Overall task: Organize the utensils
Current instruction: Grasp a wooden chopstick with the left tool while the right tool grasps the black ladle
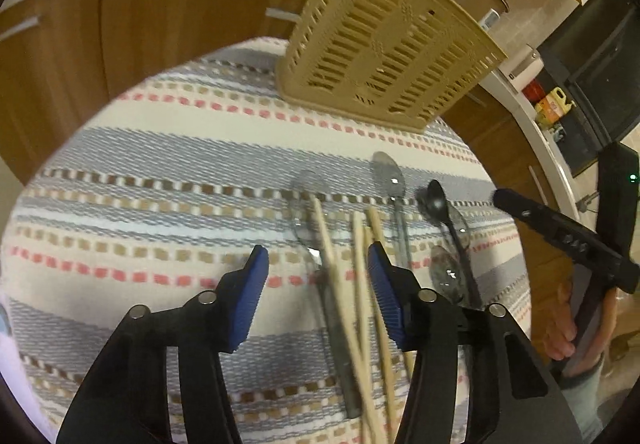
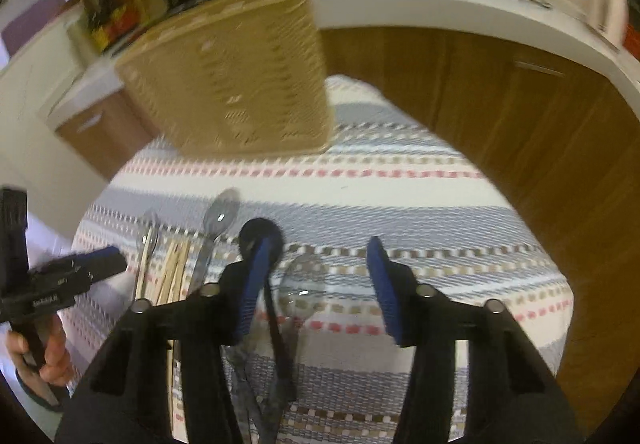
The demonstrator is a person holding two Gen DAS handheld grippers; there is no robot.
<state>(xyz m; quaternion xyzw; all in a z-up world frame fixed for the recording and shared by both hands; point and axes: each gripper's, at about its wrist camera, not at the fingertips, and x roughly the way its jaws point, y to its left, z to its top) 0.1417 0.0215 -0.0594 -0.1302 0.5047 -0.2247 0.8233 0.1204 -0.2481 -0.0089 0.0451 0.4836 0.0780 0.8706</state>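
The left hand-held gripper (image 1: 318, 268) is seen partly open above the striped cloth (image 1: 160, 172) on the bench, with nothing gripped; the wooden chopsticks (image 1: 344, 276) and the stem of a clear spoon (image 1: 306, 204) lie on the cloth in the gap between its blue pads. The right hand-held gripper (image 2: 320, 264) is likewise partly open and empty, with the black spoon (image 2: 260, 232) lying under its left pad and a second clear spoon (image 2: 296, 284) in the gap below.

The utensils are bunched at the near side of the cloth: chopsticks crossed over one another, a grey spoon (image 1: 390, 180) to their right, then the black spoon and the clear one overlapping. Several risks may be judged from this. If the left pads were closed where they stand, chopsticks and spoon stem could be caught together, or a single stick pinched and the rest scattered. On the right, the thin black handle could be missed or the clear spoon dragged along. The two tools are close together, so a collision is possible.

The beige slotted basket (image 1: 380, 40) stands at the far edge of the cloth, well apart from the utensils. Its inside cannot be seen from either view; nothing shows above its rim. A tall, light basket might be tipped if it were knocked.
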